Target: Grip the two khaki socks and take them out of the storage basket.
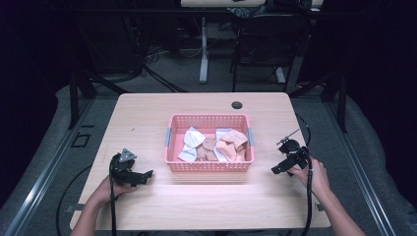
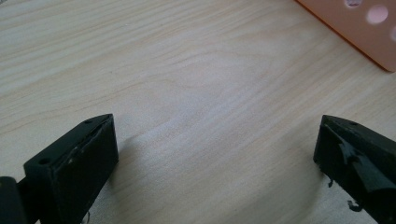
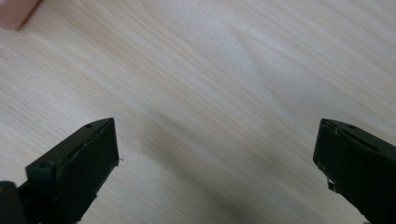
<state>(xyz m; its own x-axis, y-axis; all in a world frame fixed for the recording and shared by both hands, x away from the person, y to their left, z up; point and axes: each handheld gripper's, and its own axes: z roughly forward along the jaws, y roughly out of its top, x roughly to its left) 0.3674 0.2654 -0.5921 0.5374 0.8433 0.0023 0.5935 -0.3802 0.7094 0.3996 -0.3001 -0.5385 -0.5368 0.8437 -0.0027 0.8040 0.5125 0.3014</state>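
— Both spread wide, empty: left hand-held gripper (image 1: 147, 174), right hand-held gripper (image 1: 275, 170), flanking the pink perforated plastic basket (image 1: 210, 165) of crumpled white and peach cloths (image 1: 216, 145) mid-table (image 1: 147, 113).

— Risk: snagging two tangled cloths together, or tipping the light basket.

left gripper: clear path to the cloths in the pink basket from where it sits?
Probably yes. The left gripper sits open on the table, just off the pink basket at its near-left corner. Bare wood lies between. The cloths lie below the rim, so it must lift over the near wall.
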